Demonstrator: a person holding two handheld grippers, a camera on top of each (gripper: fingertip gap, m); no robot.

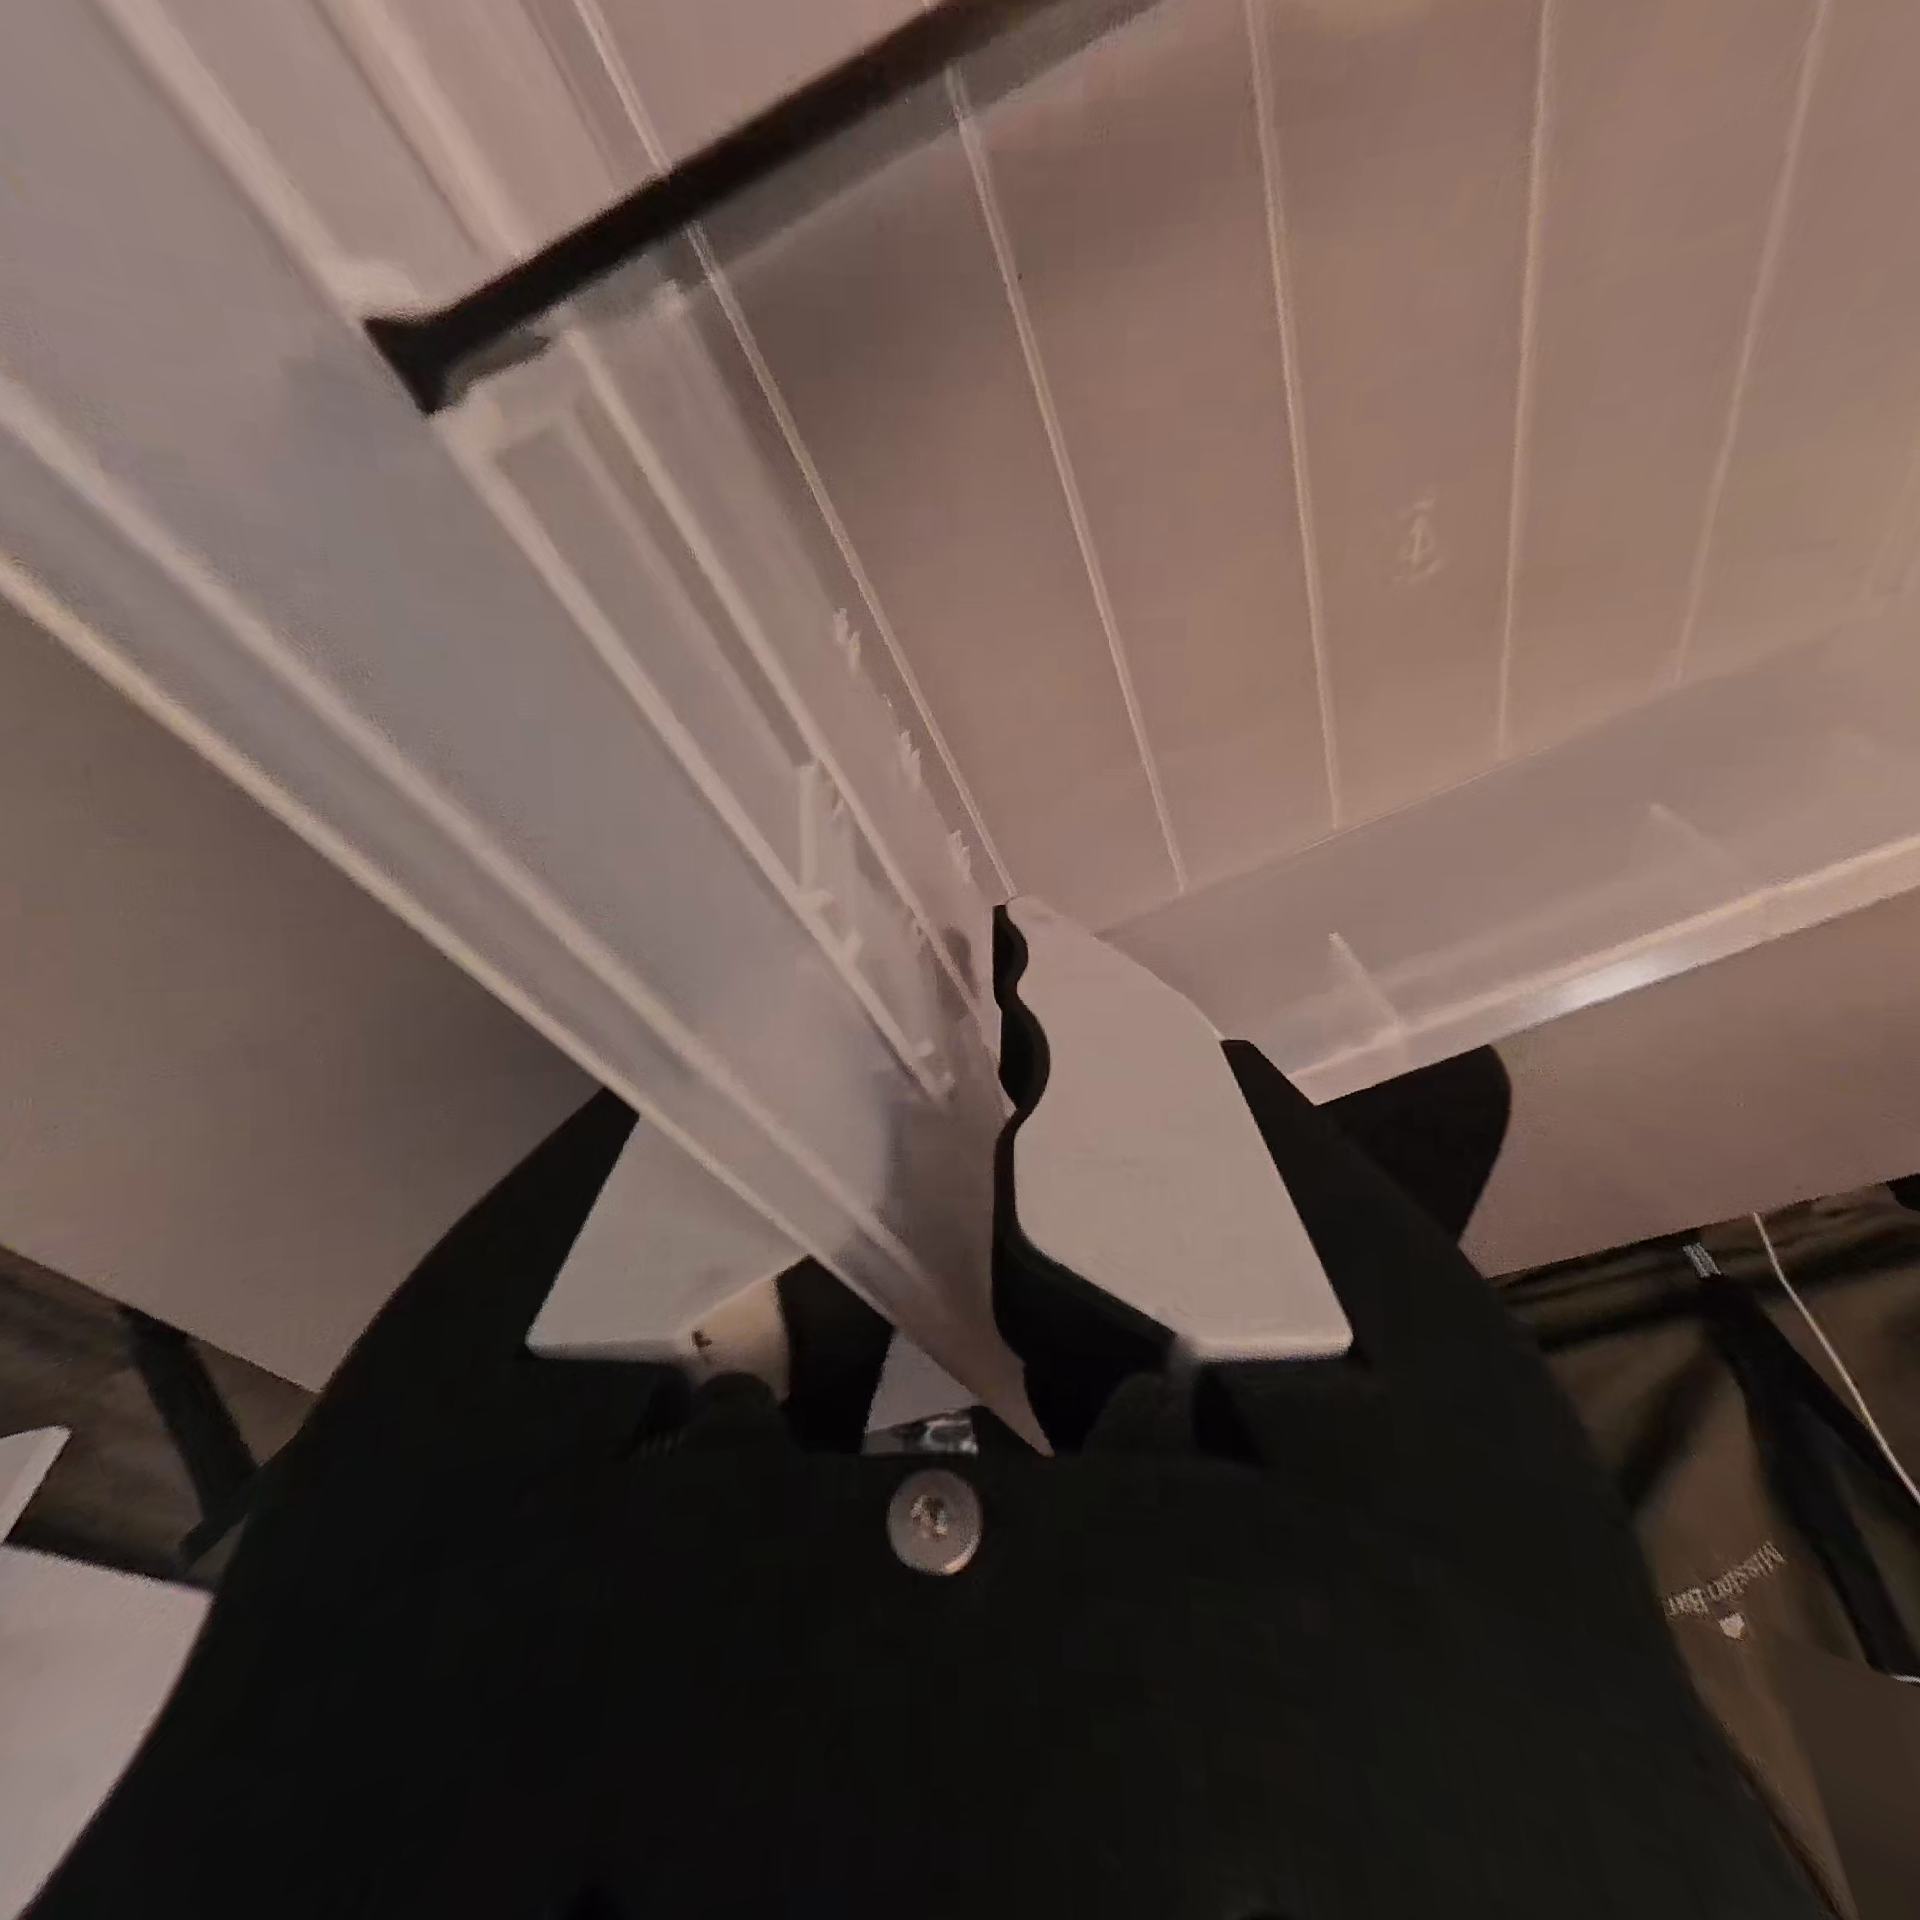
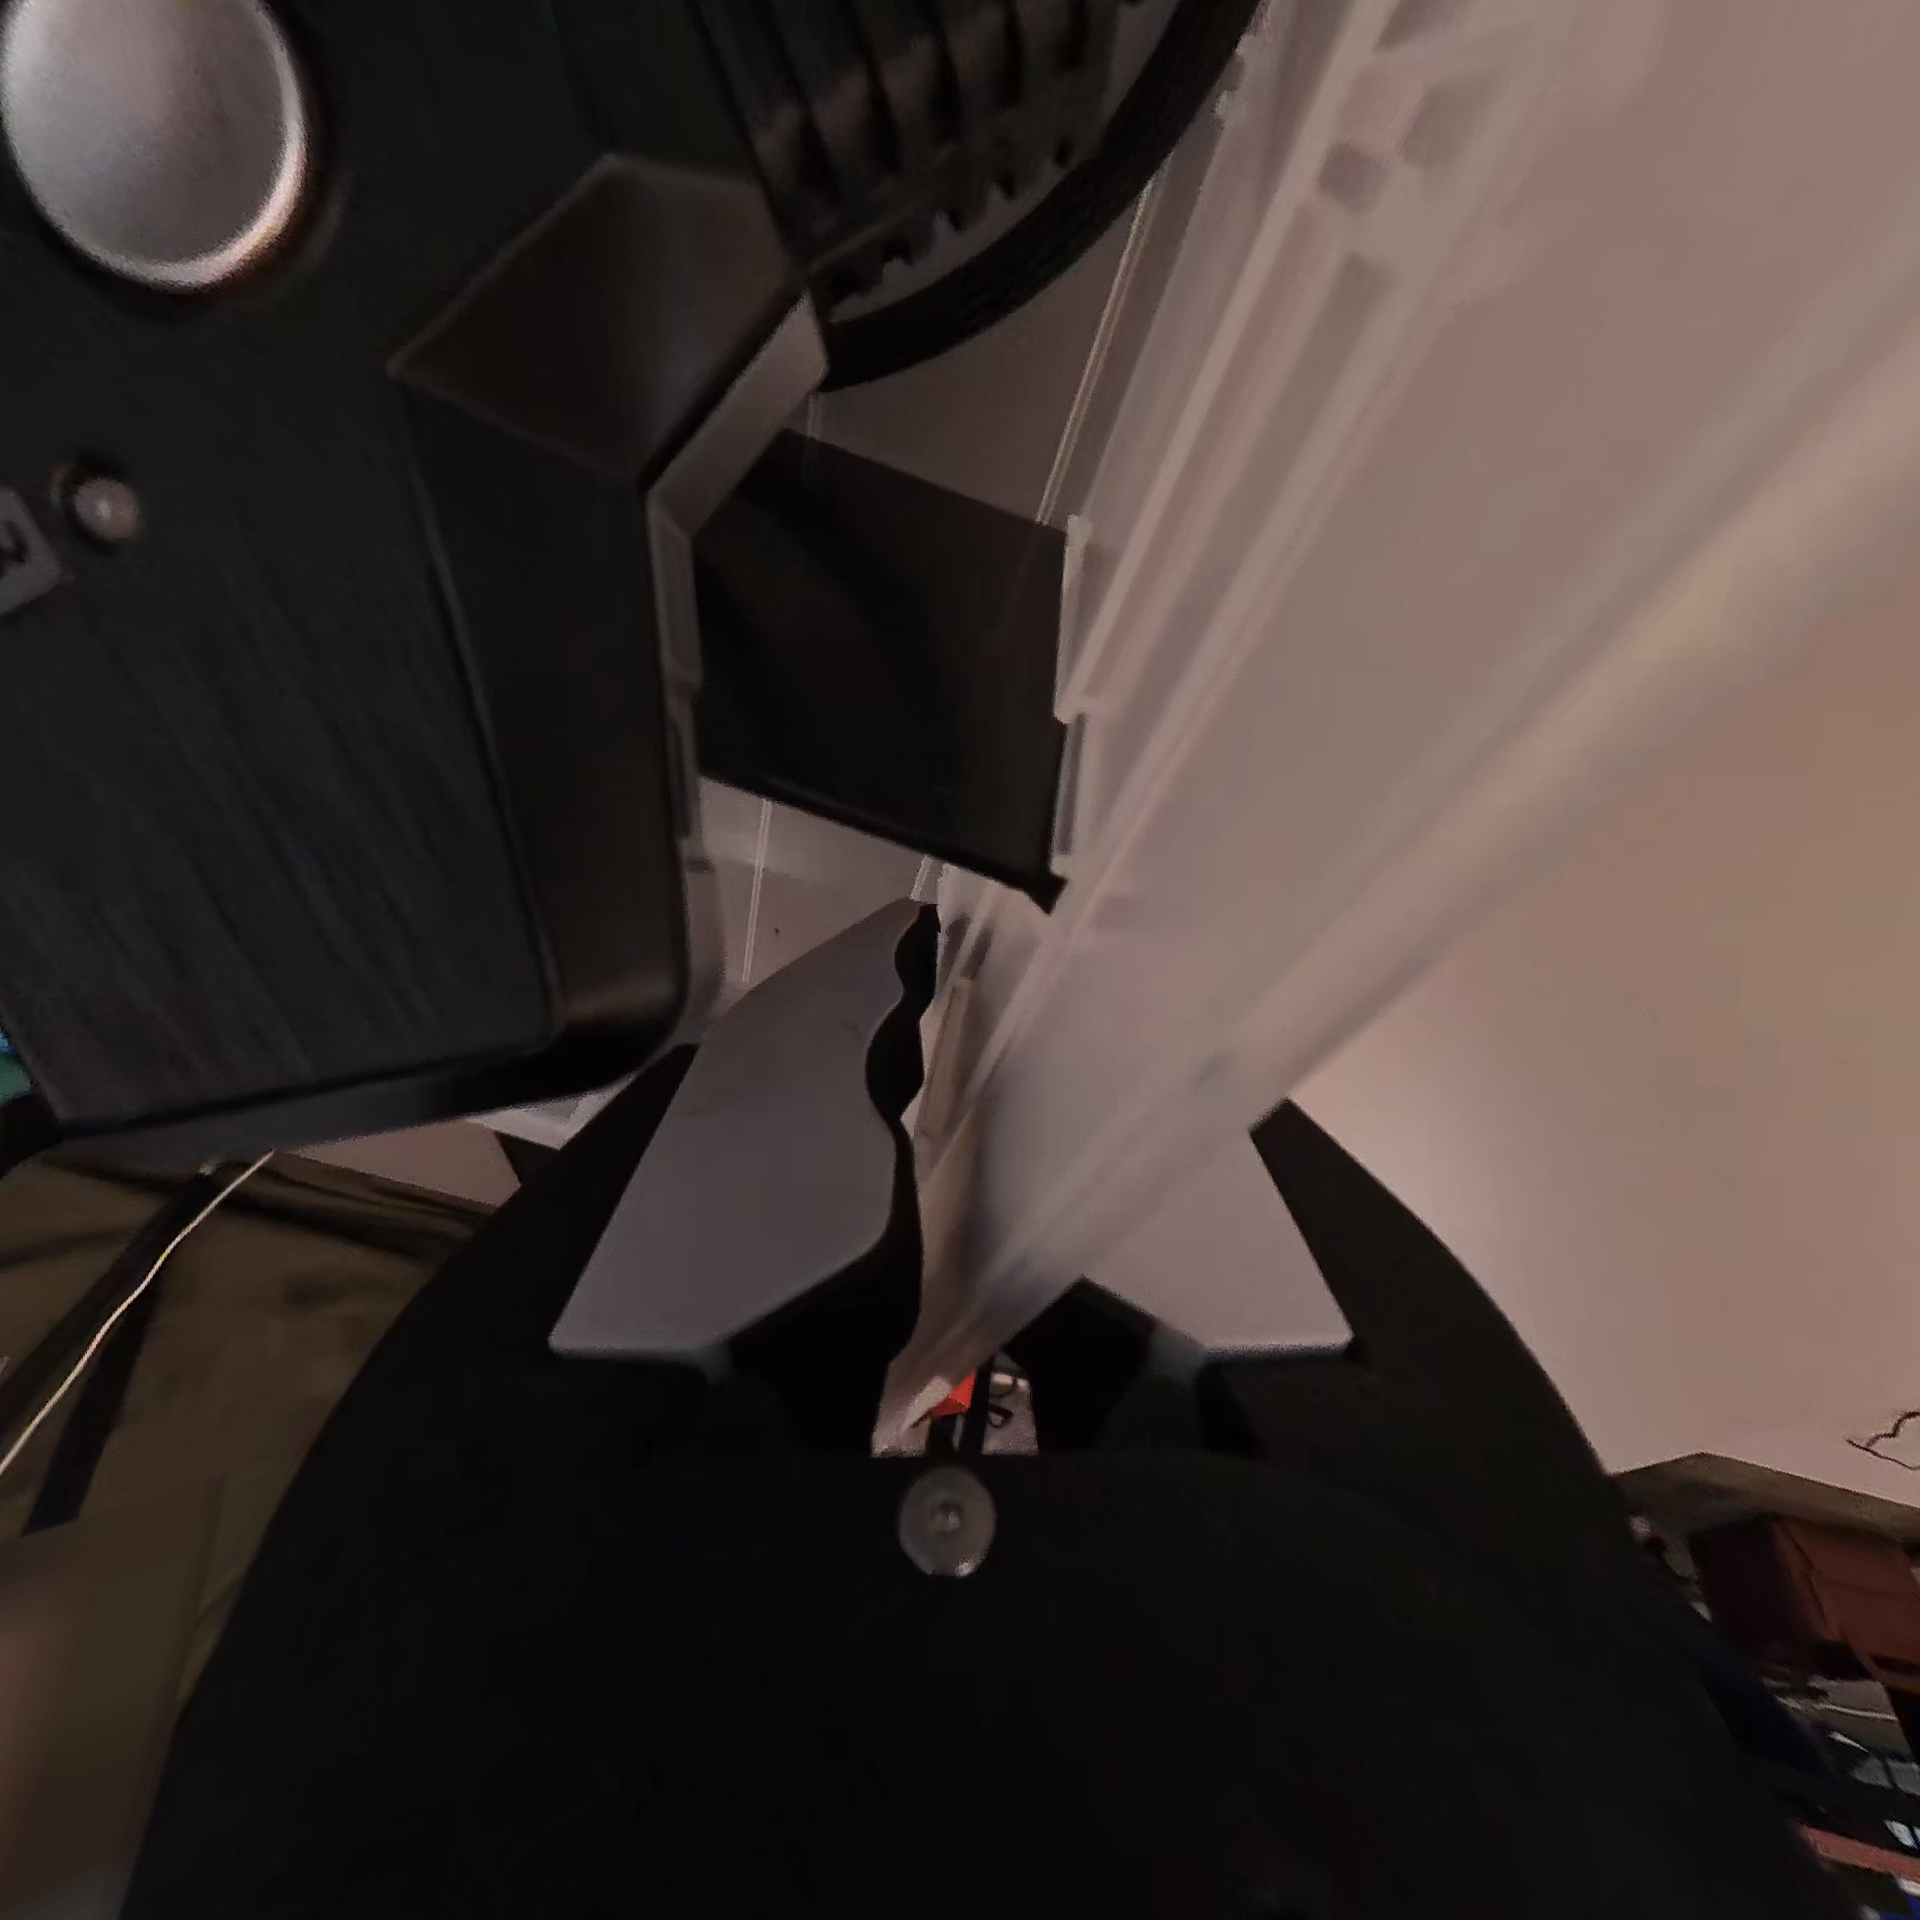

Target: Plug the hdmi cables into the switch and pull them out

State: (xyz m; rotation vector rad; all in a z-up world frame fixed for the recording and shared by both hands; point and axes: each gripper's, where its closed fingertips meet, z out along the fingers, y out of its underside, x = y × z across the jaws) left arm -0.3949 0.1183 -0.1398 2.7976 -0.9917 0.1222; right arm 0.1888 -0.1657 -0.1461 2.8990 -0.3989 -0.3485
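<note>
Each gripper, left gripper (image 1: 987,1091) and right gripper (image 2: 940,1091), is clamped on a wall of the translucent plastic bin (image 1: 1351,468); a black device (image 2: 312,675) sits beside the bin.

In the left wrist view, the wall of a translucent bin (image 1: 644,790) runs from the upper left of the frame down to the lower centre, where it passes between the jaws of the left gripper (image 1: 992,1049). The bin's ribbed inner floor fills the upper right, and a garment (image 1: 1756,1475) hangs at the lower right. In the right wrist view, the bin wall (image 2: 1195,831) slants from the upper right down to the centre, between the jaws of the right gripper (image 2: 935,1049). A dark device (image 2: 312,727) fills the upper left, with a coiled cable (image 2: 987,156) above it at top centre and a flat dark piece (image 2: 883,665) between device and wall.
</note>
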